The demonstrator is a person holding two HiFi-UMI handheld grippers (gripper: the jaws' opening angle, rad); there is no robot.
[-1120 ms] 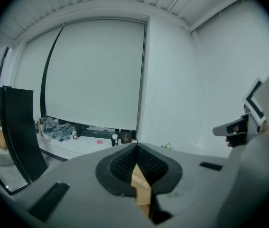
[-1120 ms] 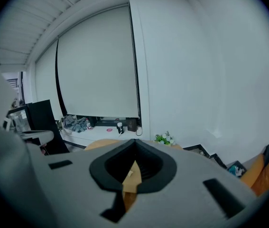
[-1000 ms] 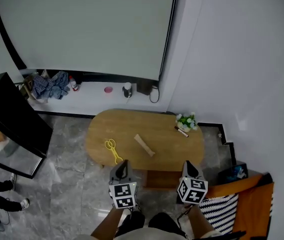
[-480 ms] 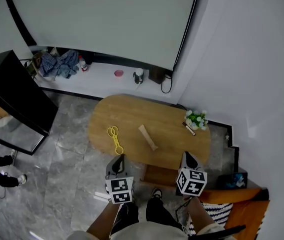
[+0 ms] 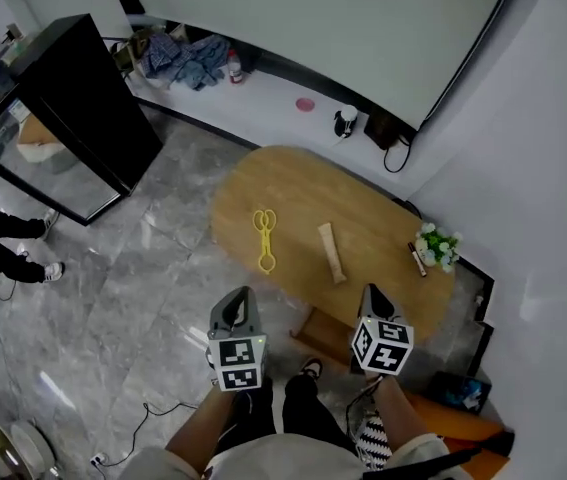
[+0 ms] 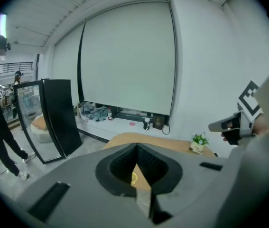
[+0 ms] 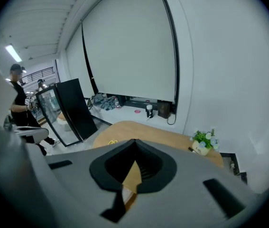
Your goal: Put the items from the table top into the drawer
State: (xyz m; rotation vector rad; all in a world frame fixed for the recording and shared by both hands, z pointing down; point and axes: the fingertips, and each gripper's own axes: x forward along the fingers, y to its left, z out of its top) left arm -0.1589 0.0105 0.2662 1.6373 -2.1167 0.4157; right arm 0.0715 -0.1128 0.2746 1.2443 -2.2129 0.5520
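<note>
Left claw (image 5: 240, 294) and right claw (image 5: 371, 290): both pressed together, nothing in them, hovering off the near edge of the oval wooden desk (image 5: 293, 183). On the desk: yellow scissor tongs (image 5: 265, 236) toward the left end; wooden block (image 5: 332, 253) mid-desk; marker (image 5: 418, 259) just beside potted flowers (image 5: 438, 243) at the right end.

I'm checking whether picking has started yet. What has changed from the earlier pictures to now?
The head view has swung round, so the table now lies slanted in it and the black cabinet sits higher up. Nothing was gripped or released. The left hand-held gripper and the right hand-held gripper remain short of the table's near edge, shut and empty. The yellow tongs, beige stick, marker and small plant kept their places.
</note>
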